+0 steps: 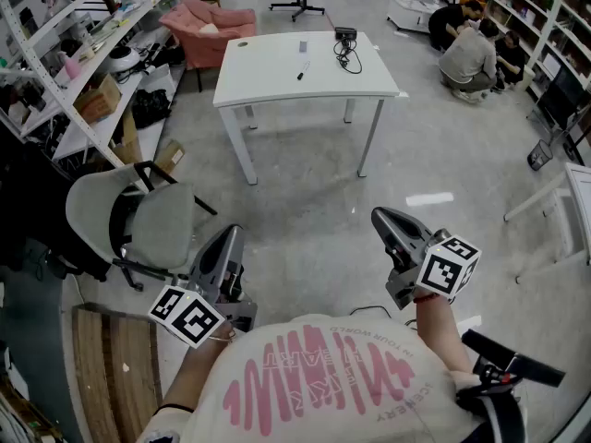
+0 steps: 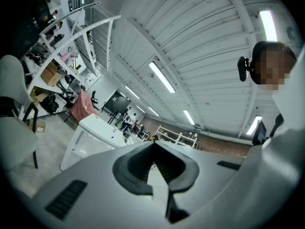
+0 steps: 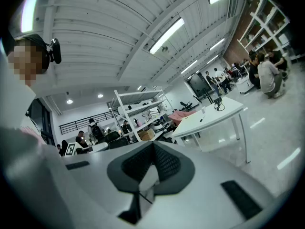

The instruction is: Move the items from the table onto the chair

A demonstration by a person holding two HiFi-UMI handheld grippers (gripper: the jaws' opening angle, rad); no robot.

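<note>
Standing well back from the white table (image 1: pixel 277 86), the person holds both grippers out level at waist height, with bare floor between them and the table. The left gripper (image 1: pixel 233 235) has its jaws pressed together with nothing between them, as the left gripper view shows. The right gripper (image 1: pixel 379 216) is likewise closed and empty, its pads meeting at the tip in the right gripper view. Each carries its cube with square markers near the wrist.

The items lie on the far half of the table: a coiled black cable (image 1: pixel 347 55) with a small dark box at its far end, a small white object (image 1: pixel 302 46), and a thin dark pen (image 1: pixel 300 74) nearer the middle. The grey chair (image 1: pixel 152 224) stands on the floor to the person's left, just beside the left gripper and well apart from the table; its seat is bare. A pink armchair (image 1: pixel 211 24) sits beyond the table's far left corner.
</note>
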